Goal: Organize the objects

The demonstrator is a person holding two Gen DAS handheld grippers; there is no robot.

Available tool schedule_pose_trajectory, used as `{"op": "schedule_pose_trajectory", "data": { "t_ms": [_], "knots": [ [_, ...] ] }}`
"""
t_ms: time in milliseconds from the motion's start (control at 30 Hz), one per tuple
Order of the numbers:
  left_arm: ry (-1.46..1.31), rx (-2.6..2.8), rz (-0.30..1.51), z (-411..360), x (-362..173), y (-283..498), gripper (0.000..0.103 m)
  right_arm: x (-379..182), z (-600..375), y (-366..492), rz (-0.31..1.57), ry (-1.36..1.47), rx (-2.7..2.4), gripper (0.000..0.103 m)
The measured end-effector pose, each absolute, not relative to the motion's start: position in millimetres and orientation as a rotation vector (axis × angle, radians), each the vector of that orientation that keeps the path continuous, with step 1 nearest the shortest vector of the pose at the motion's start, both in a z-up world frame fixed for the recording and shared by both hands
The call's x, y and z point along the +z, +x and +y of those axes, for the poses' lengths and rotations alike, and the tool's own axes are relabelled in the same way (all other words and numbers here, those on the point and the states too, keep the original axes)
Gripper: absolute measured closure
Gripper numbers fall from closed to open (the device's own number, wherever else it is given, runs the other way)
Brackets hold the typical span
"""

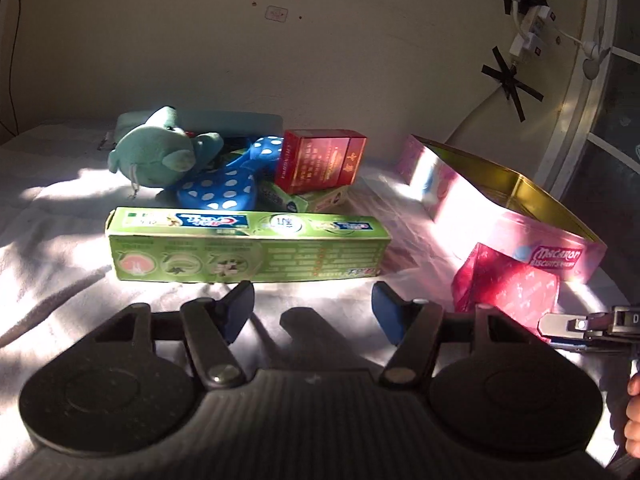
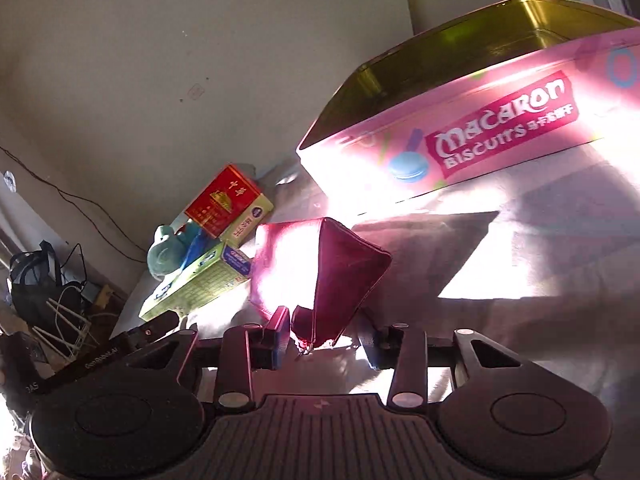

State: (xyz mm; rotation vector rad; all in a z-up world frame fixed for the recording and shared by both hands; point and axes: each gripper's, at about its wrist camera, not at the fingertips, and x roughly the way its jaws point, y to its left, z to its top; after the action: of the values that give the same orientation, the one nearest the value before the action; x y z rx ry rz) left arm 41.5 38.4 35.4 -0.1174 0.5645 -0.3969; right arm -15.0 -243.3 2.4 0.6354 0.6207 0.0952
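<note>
The red foil pouch (image 2: 320, 268) lies straight ahead of the right hand-held gripper (image 2: 324, 340), its near corner reaching in between the two blue pads (image 2: 280, 336). The left pad sits just beside that corner and the right pad stands clear of it, so the jaws are parted and grip nothing yet. The pouch is a puffed, pyramid-like packet resting on the white cloth surface (image 2: 520, 320); its ridge runs away from the gripper toward the open pink biscuit tin (image 2: 480, 132), which stands just beyond it, gold inside showing. The right hand is clearly the nearer one to the pouch. In its view the whole scene leans, which suggests the wrist is rolled, and the gripper points down toward the cloth.

The left hand-held gripper (image 1: 314, 312) also stands released and empty, aimed downward at the long green toothpaste box (image 1: 248, 246), which lies crosswise to its fingers, just ahead of the tips. Behind that box sit a teal plush toy (image 1: 160, 156), a blue dotted toy (image 1: 228, 184) and a red carton (image 1: 320, 160) stacked on a second green box (image 1: 308, 200). From this side the pouch shows at the right, near the tin's front corner

My judgement: the pouch is next, to be pinched at its near corner and carried into the tin
</note>
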Motion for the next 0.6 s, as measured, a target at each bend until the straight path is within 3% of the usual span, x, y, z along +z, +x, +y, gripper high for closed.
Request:
{"op": "schedule_pose_trajectory", "data": {
  "t_ms": [233, 333, 400, 500, 533, 600],
  "knots": [
    [-0.041, -0.637, 0.562, -29.7, 42.8, 57.3, 0.037, 20.7, -250.3, -47.5, 0.511, 0.487, 0.031, 0.065],
    [-0.055, -0.695, 0.607, -45.6, 35.7, 66.5, 0.038, 23.6, -245.5, -42.7, 0.507, 0.448, 0.044, 0.070],
    [-0.075, -0.729, 0.636, -50.6, 31.2, 69.8, 0.043, 21.5, -245.5, -33.9, 0.520, 0.453, 0.065, 0.073],
    [-0.106, -0.791, 0.689, -59.3, 23.1, 73.5, 0.061, 14.4, -237.7, -17.2, 0.545, 0.461, 0.099, 0.083],
    [-0.110, -0.800, 0.691, -61.6, 22.5, 72.3, 0.062, 12.2, -236.7, -12.7, 0.558, 0.469, 0.117, 0.089],
    [-0.085, -0.784, 0.685, -64.2, 28.3, 71.4, 0.064, 13.6, -233.9, -7.8, 0.560, 0.443, 0.112, 0.090]
  ]
}}
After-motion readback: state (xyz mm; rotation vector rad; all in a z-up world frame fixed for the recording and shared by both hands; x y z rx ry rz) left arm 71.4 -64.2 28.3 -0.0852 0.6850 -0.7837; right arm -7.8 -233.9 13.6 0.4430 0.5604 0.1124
